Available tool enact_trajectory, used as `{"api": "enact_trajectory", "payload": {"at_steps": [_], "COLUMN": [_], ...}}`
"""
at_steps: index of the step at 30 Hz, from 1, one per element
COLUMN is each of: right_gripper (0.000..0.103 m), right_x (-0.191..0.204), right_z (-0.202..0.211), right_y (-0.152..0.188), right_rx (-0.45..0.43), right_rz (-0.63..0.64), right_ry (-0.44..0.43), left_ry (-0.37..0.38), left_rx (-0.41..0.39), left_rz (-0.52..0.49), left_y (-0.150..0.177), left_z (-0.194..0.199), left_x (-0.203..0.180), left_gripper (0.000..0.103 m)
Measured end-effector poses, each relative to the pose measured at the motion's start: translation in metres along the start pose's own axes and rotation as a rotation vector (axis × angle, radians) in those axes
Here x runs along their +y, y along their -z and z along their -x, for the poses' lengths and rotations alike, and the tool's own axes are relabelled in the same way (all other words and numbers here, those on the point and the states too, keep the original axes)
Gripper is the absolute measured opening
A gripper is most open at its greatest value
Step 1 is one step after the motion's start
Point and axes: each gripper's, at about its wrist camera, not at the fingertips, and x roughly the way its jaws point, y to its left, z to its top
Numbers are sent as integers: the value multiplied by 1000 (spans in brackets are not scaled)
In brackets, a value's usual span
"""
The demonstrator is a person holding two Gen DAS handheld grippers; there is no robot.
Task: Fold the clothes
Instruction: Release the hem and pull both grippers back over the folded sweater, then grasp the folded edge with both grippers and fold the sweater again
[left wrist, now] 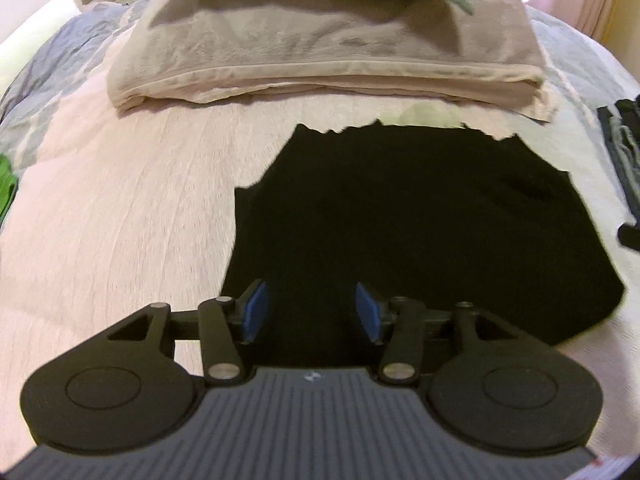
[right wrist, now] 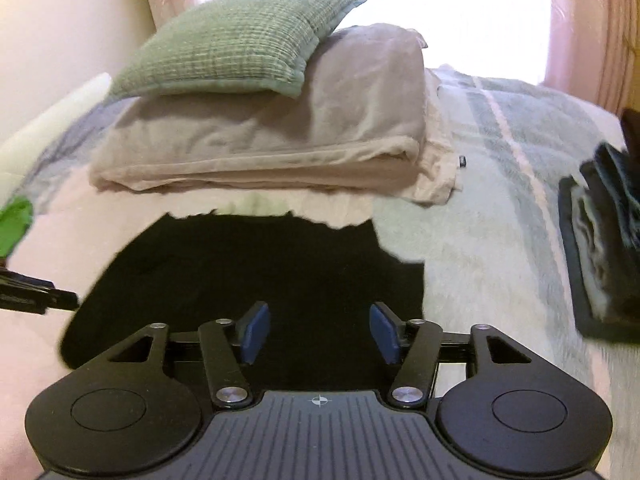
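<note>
A black garment [left wrist: 400, 216] lies flat on the pink bedspread [left wrist: 112, 216], folded into a rough block with a ragged far edge. My left gripper [left wrist: 312, 312] hovers over its near left part, blue pads [left wrist: 256, 312] wide apart and nothing between them. In the right wrist view the same black garment [right wrist: 256, 276] fills the middle. My right gripper [right wrist: 320, 334] stands open above its near edge, blue pads [right wrist: 384, 334] apart and holding nothing. The left gripper's black tip [right wrist: 36, 294] shows at the left edge, beside the garment.
A folded beige blanket [left wrist: 320, 52] with a green checked cushion [right wrist: 240, 44] on top lies beyond the garment. A dark folded stack of clothes [right wrist: 600, 256] sits at the right. Something green [right wrist: 14, 228] lies at the left edge. A grey-blue blanket [right wrist: 500, 184] covers the right.
</note>
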Motion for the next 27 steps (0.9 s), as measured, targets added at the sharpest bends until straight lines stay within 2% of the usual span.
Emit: {"api": "enact_trajectory", "payload": {"at_steps": [7, 10, 11, 12, 14, 17, 21, 23, 25, 26, 27], "right_gripper": [56, 57, 57, 58, 59, 62, 64, 64, 63, 63, 63], "right_x": [1, -9, -14, -22, -42, -76, -106, -112, -116, -116, -115], "right_z": [37, 43, 43, 41, 32, 10, -25, -37, -48, -55, -61], "right_y": [18, 28, 34, 40, 59, 97, 133, 137, 134, 131, 127], "right_rx": [8, 12, 19, 31, 50, 74, 43, -24, -96, -117, -120], "right_rz": [-48, -99, -133, -183, -321, -587, -874, -945, -971, -968, -963], "right_ry": [-23, -26, -34, -49, -90, -158, -202, -217, -217, -201, -193], "left_ry": [-5, 15, 39, 71, 140, 245, 356, 395, 401, 403, 405], "left_rx": [-5, -29, -32, -28, -24, -15, -30, -35, -70, -89, -110], "left_rz": [8, 67, 116, 189, 330, 596, 906, 1018, 1091, 1107, 1116], "left_y": [20, 35, 44, 56, 79, 115, 134, 137, 136, 134, 131], "left_z": [32, 36, 34, 29, 17, -14, -62, -88, -108, -113, -117], "left_x": [-11, 0, 8, 19, 43, 79, 113, 123, 130, 132, 134], "left_gripper": [47, 57, 64, 66, 66, 66, 67, 68, 68, 66, 60]}}
